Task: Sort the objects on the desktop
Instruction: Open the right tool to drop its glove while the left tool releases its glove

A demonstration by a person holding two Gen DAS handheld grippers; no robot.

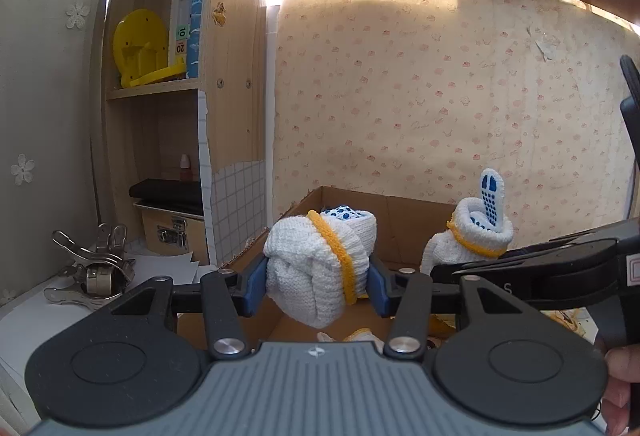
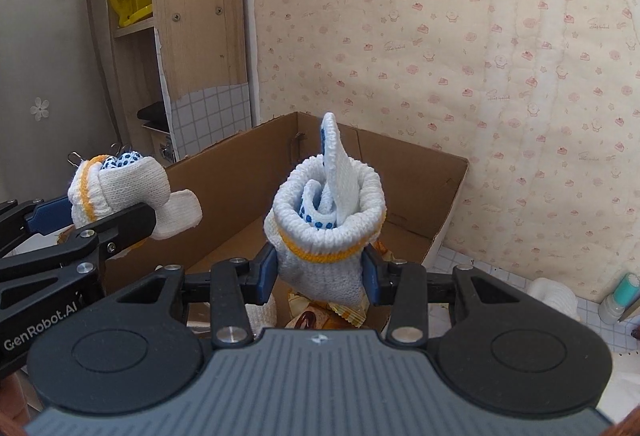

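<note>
Carrying step. Left gripper (image 1: 318, 284) clamps a rolled glove bundle (image 1: 316, 268) at frame centre; right gripper (image 2: 320, 278) clamps a second bundle (image 2: 326, 232). Both hang over the cardboard box (image 2: 420, 195) (wrappers inside). Next, probably: lower and release them in.

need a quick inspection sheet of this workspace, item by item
surface: white desk top, partly under paper sheets.
job's things: two rolled white gloves, left glove bundle and right glove bundle, held above the open cardboard box; wrappers lie in the box.
clutter: metal clips, small bottle.
grippers: left gripper shut on its bundle; right gripper shut on its bundle.
cables: nothing seen.
surroundings: wooden shelf unit with a yellow plastic item; patterned wallpaper.
</note>
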